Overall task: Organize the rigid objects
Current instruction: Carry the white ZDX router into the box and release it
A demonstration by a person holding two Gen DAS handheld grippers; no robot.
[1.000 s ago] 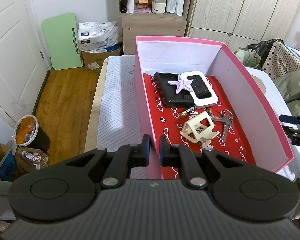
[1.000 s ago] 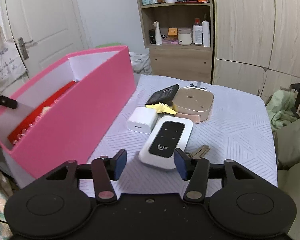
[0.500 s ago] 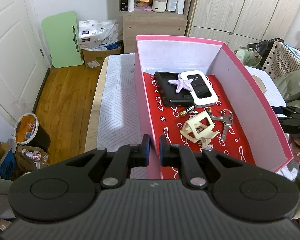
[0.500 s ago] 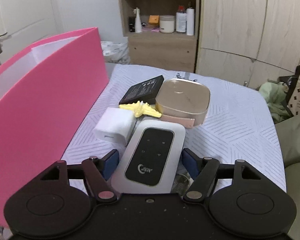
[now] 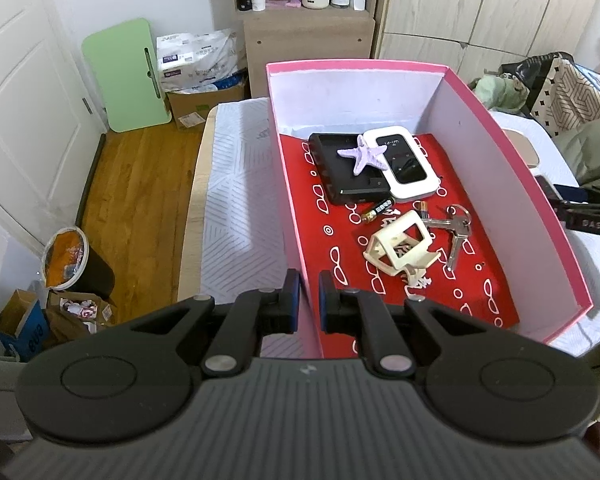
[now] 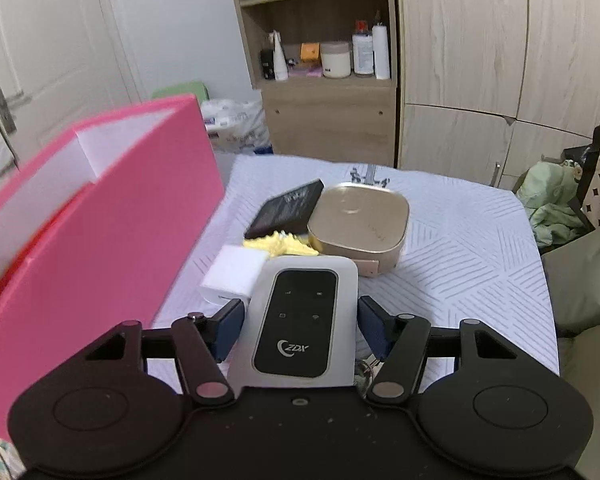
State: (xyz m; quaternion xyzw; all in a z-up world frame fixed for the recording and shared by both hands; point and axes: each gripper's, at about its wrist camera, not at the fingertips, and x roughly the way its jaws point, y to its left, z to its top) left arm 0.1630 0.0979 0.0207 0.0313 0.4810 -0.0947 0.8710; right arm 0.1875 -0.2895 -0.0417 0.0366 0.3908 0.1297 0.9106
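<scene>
Table (image 6: pixel 460 232), covered with a pale striped cloth, carries the pink box (image 5: pixel 540 216), which serves as reference throughout. The left gripper (image 5: pixel 308 300) is clamped on the box's near left wall, one pad on each face. Inside the box, on its red patterned floor, toward the far wall: a black flat device (image 5: pixel 336 176) with a lilac starfish (image 5: pixel 362 154) on top, and a white pocket router (image 5: pixel 402 162) touching its right edge. Nearer the middle lie a cream plastic frame (image 5: pixel 400 248), a bunch of keys (image 5: pixel 456 226) just right of it, and a small battery (image 5: pixel 376 212).

Outside the box, to its right, a second white router (image 6: pixel 300 320) sits between the pads of the right gripper (image 6: pixel 300 326); its jaws have just been closing, and both pads appear to meet the router's sides, though contact on the left is not certain. Beyond the router: a gold square case (image 6: pixel 360 224), a black slab (image 6: pixel 288 208), a white charger block (image 6: pixel 234 276), a yellow starfish (image 6: pixel 280 244).
</scene>
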